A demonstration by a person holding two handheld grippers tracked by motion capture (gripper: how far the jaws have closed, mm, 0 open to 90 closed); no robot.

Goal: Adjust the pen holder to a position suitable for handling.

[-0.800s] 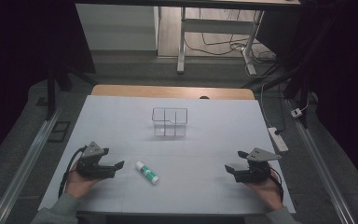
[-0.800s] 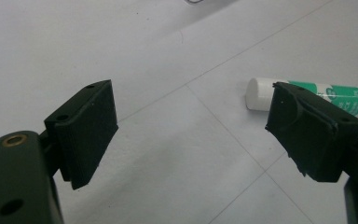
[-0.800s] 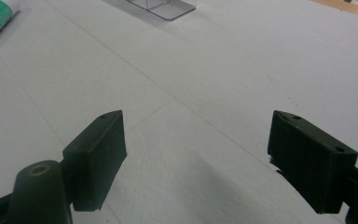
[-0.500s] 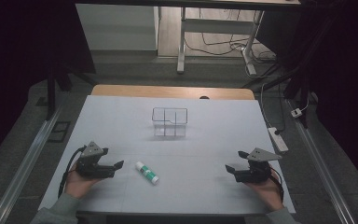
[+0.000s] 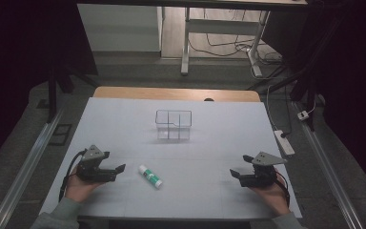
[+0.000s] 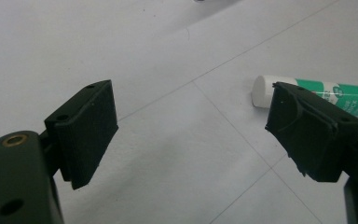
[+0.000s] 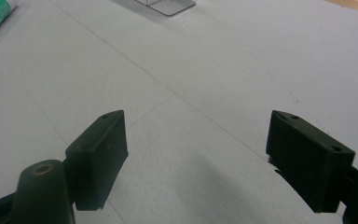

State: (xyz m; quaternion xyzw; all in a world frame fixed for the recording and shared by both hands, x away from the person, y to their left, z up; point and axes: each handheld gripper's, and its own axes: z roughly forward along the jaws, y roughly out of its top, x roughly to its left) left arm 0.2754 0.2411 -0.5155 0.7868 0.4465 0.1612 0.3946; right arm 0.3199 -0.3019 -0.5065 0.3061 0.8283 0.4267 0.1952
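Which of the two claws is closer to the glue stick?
The left claw: the glue stick lies just beside it, while the right claw sits far across the table.

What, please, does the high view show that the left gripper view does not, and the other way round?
High view alone: the clear divided box, the right hand-held gripper with jaws open, and both of the person's hands. Left gripper view alone: the print on the glue stick's green label, close up. Both: the glue stick lying on the white table, beside the open left hand-held gripper.

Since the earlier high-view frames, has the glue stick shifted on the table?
No. The glue stick lies at the same spot and angle, just right of the left gripper and nearer the person than the clear box.
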